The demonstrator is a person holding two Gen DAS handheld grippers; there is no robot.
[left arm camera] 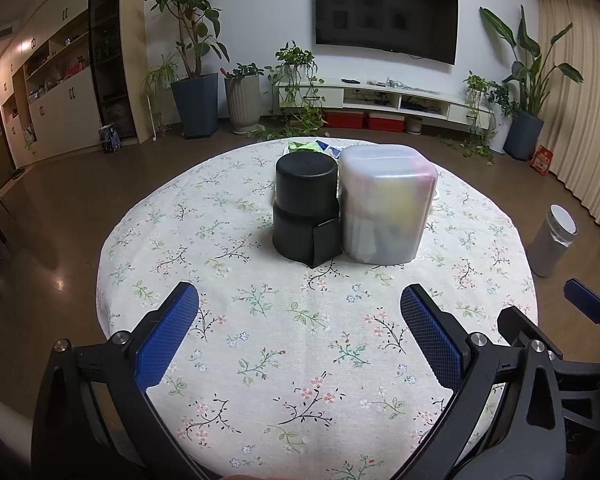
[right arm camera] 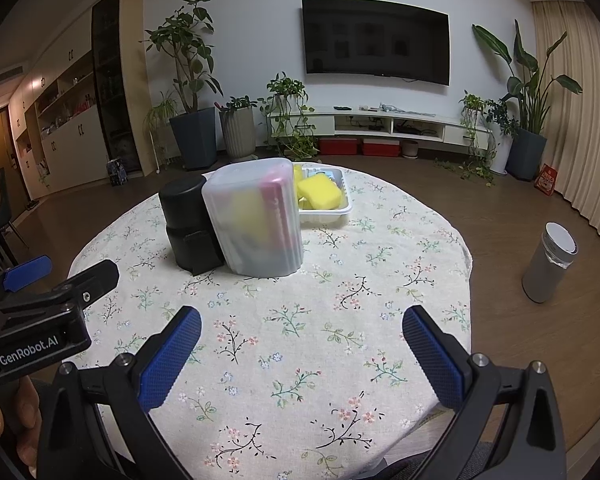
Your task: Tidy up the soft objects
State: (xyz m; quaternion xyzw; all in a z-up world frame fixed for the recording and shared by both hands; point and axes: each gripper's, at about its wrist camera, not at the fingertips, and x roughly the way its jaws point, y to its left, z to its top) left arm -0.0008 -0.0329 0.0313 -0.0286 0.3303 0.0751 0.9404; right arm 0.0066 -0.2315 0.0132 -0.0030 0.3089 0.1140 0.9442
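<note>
Sponges [right arm camera: 318,192] in a white tray [right arm camera: 342,210] at the table's far side, behind two containers.

Both grippers hover empty over the near edge of the floral tablecloth [right arm camera: 300,320], left gripper [left arm camera: 300,312] and right gripper [right arm camera: 302,332] each with jaws spread wide. A frosted tub [right arm camera: 256,220] and a black canister [right arm camera: 188,224], touching, stand between grippers and tray. The tray lies ahead and slightly right, likely nearer the right gripper.

The frosted translucent container [left arm camera: 386,204] is blurring its yellow and pink contents beyond telling, and is hiding most of the white tray [right arm camera: 327,210] in the left wrist view, while the sponges [right arm camera: 318,192] are showing only partly.
</note>
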